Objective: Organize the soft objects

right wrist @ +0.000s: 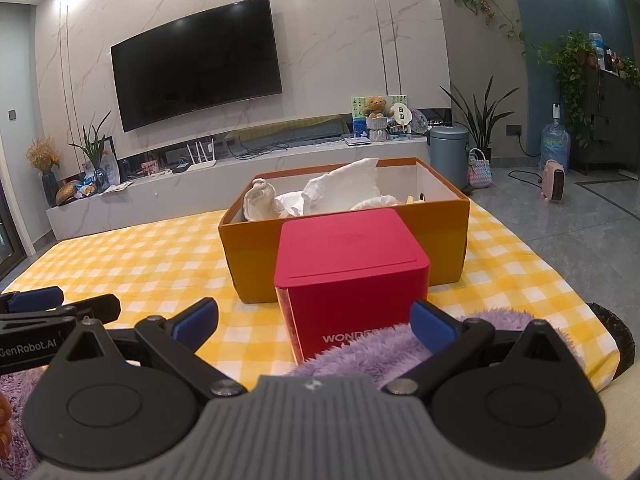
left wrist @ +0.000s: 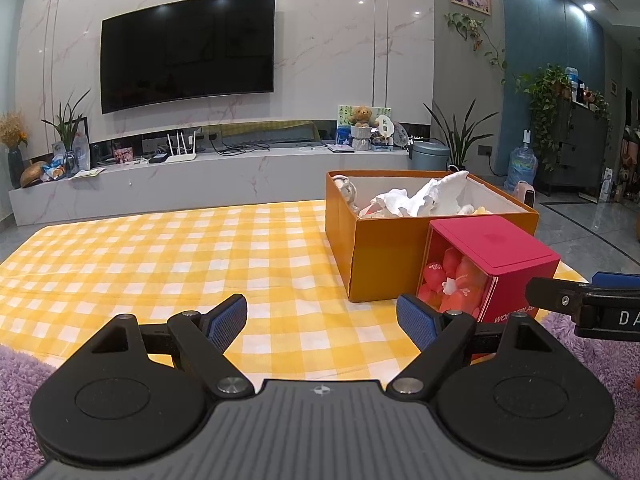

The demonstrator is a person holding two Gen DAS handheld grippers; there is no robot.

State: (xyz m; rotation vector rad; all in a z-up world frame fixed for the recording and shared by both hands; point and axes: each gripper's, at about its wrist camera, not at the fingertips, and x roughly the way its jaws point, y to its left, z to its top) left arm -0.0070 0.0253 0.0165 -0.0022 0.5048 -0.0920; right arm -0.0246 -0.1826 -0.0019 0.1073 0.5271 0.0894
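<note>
An orange cardboard box (left wrist: 384, 256) stands on the yellow checked cloth (left wrist: 160, 256) and holds white crumpled soft items (left wrist: 424, 198). It also shows in the right wrist view (right wrist: 256, 256) with the white items (right wrist: 344, 190). A red box (left wrist: 512, 264) with a clear side showing red and pink soft pieces (left wrist: 452, 280) stands in front of it, seen too in the right wrist view (right wrist: 352, 280). My left gripper (left wrist: 322, 320) is open and empty above the cloth. My right gripper (right wrist: 314, 322) is open and empty just before the red box.
A purple fluffy rug (right wrist: 384, 352) lies at the cloth's near edge, also at lower left in the left wrist view (left wrist: 20, 392). A TV (left wrist: 188, 52) hangs over a low marble shelf (left wrist: 200, 172). A grey bin (right wrist: 448, 152) and plants stand at the right.
</note>
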